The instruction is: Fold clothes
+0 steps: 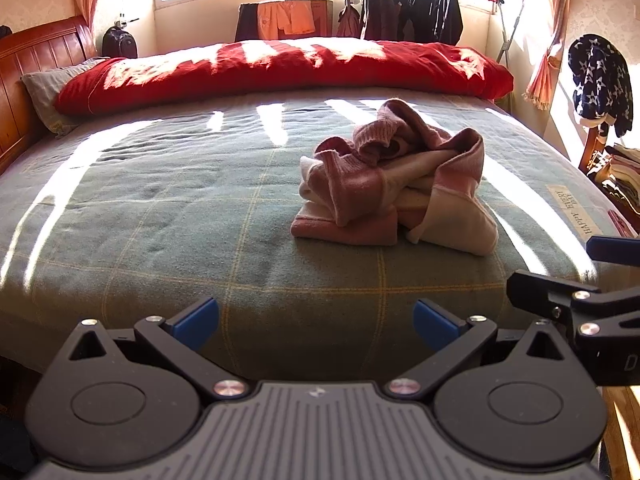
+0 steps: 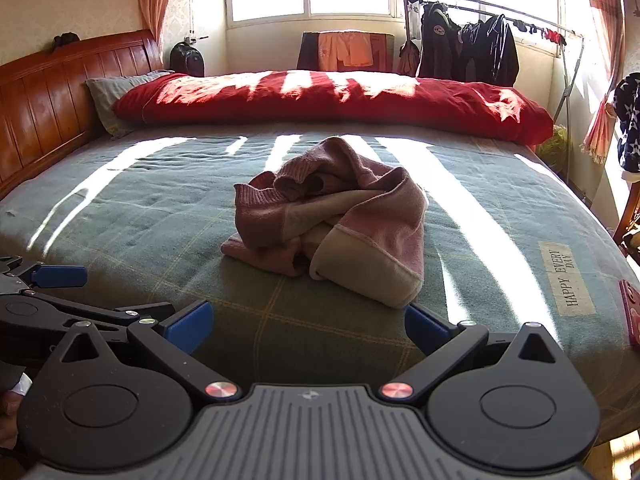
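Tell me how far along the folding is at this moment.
Nothing looks done yet: the pink sweater lies in a crumpled heap on the green blanket, untouched. In hand: nothing. The left claw and the right claw are both open and empty, short of the heap at the near edge of the bed. Left to do: grasp the sweater, spread it flat, then fold it.

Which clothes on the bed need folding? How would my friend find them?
Look at the big bed with the green checked blanket. In its middle sits a crumpled pink and cream garment. It is the only loose heap there; the red quilt lies long and flat behind it.
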Demonstrator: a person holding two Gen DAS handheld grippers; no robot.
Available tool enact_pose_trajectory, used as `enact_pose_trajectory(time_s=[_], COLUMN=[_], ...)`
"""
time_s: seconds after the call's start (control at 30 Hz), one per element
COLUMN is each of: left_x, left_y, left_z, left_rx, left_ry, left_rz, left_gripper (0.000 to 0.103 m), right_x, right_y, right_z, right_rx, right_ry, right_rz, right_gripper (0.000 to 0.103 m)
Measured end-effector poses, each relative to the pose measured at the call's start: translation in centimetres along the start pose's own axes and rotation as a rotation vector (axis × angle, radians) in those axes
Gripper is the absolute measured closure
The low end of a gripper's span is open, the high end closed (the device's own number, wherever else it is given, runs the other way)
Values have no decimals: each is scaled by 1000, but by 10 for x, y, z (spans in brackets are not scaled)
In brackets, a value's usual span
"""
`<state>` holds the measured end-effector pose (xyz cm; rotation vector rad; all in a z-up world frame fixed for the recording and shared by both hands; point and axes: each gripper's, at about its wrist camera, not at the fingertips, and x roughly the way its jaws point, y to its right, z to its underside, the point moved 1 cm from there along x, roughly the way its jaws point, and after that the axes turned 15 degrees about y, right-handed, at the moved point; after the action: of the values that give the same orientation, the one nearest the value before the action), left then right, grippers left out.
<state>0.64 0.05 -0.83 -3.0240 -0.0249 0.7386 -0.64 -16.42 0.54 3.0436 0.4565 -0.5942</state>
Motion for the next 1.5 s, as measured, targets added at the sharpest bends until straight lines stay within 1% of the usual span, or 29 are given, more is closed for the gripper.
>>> enact_pose_trajectory(time_s=[0.17,0.27,0.37,1.5], left_x=[0,3,6,7], left_y=[0,-1,-2,0], left_z=[4,1,3,6], left_rx=[-18,-20,-24,-21], left_ry=[4,-14,-13,-22], left_rz=[5,9,13,8], left_gripper=[0,0,0,0], right_x=[2,-1,1,1], right_y=[0,1,-1,-2], right_z=[-1,0,0,2], right_rx=[7,4,2,-5], right_ry=[-12,-15,-13,-14], right_rz=[-1,-1,0,-3], right_gripper=[0,0,0,0])
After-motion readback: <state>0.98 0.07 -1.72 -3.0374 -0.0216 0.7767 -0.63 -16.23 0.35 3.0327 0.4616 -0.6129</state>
